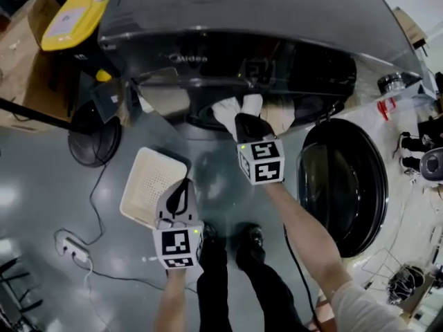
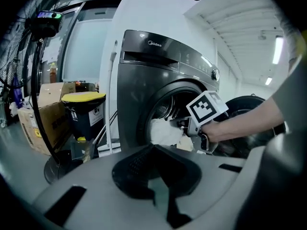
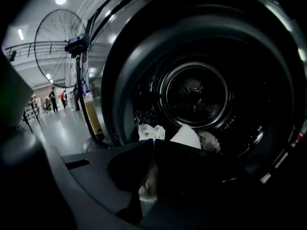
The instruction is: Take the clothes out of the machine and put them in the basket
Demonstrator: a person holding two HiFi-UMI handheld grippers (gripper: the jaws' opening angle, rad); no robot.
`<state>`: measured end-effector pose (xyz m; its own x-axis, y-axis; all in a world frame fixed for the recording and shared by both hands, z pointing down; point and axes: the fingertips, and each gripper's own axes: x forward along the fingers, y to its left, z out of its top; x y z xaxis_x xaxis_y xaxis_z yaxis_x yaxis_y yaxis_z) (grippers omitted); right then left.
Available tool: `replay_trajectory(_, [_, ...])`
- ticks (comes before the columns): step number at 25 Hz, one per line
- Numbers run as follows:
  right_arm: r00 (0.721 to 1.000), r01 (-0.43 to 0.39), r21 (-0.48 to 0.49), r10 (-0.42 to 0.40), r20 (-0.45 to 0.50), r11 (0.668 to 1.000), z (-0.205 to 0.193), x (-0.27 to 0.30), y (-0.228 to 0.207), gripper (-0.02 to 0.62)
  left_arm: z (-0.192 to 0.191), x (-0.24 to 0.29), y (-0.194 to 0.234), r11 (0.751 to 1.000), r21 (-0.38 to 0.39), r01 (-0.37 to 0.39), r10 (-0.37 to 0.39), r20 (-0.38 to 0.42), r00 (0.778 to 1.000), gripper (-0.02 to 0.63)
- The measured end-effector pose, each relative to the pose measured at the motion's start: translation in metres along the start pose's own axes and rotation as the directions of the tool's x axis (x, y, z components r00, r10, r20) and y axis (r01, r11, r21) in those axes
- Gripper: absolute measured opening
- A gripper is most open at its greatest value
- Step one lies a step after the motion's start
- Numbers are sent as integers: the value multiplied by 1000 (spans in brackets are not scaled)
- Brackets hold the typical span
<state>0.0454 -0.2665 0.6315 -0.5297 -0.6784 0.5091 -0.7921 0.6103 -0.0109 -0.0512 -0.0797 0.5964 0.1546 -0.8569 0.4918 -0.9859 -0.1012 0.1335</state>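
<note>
The dark front-loading machine (image 1: 208, 19) stands at the top of the head view with its round door (image 1: 342, 185) swung open to the right. My right gripper (image 1: 248, 124) is at the drum mouth, shut on a white garment (image 1: 235, 109) that bulges out past its tips. In the right gripper view that garment (image 3: 149, 132) shows between and beyond the closed jaws (image 3: 153, 145), with more pale clothes (image 3: 208, 140) lying in the drum (image 3: 194, 95). My left gripper (image 1: 181, 194) hovers over the near edge of the white basket (image 1: 142, 185), shut and empty (image 2: 153, 150).
A yellow-lidded bin (image 1: 73, 16) and a cardboard box (image 2: 43, 114) stand left of the machine. A round fan base (image 1: 93, 140) with its cable and a power strip (image 1: 73, 249) lie on the grey floor at left. The person's shoes (image 1: 228, 241) are below the grippers.
</note>
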Motion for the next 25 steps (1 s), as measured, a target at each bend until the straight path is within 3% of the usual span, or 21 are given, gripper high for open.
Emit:
replay_trajectory(5, [1000,-17,-13,17,21,1000,12,-29,0,35,-7,-10,-10,1000,-1,5,-5,-21,1000,20])
replay_trajectory(11, [997,-32,8,31,74,999,44,-71,3,35,15,-14,-27,1000,-20,22,-22,4,1000,20])
replay_trajectory(25, [979,-106,36,98,177,994,139,-193,22,34,122,-37,-58,999,-40,36,-31,121,992,20])
